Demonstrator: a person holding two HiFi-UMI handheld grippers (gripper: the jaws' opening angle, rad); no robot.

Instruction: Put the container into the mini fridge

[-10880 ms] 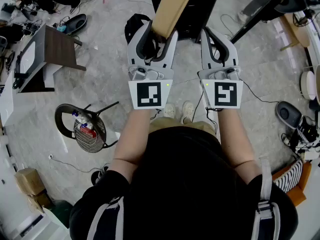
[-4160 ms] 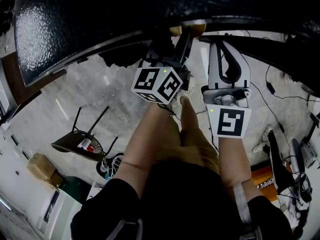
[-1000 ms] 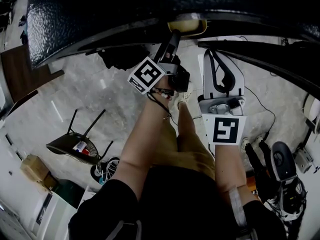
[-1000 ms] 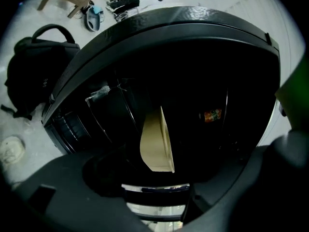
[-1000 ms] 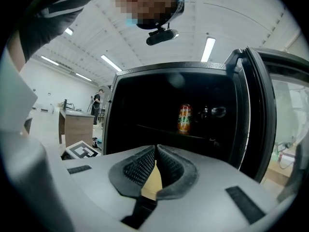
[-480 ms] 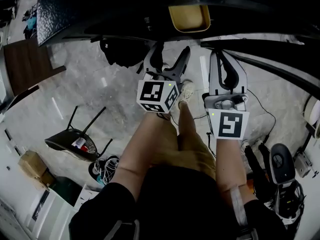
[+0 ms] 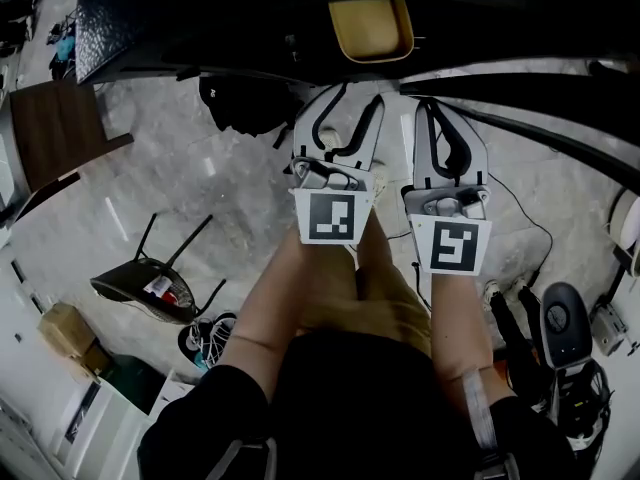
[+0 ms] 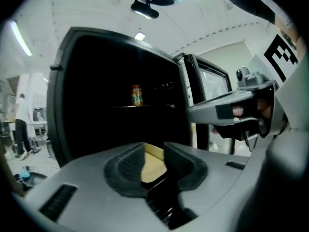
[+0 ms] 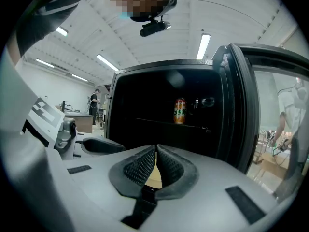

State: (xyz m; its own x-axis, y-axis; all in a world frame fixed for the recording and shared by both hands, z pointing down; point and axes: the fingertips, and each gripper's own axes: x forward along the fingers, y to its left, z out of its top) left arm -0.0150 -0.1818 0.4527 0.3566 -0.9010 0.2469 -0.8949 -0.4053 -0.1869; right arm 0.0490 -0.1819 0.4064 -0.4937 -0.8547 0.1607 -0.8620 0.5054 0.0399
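The container (image 7: 372,28) sits in the fridge (image 7: 200,13) at top centre, just beyond our left gripper (image 7: 350,103). Its half-open, empty jaws have just been closing. Our right gripper (image 7: 440,113) is closed on nothing.

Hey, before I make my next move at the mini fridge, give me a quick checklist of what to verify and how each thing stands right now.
1. Container inside the mini fridge: ok.
2. Left gripper free of the container: ok. Its jaws are apart and have just been closing, with nothing between them; the container lies beyond.
3. Right gripper empty: ok, jaws shut on nothing.
4. Fridge door closed: not ok, it stands open.
5. Can on the shelf upright: ok.
6. Container clear of the door's path: cannot tell.
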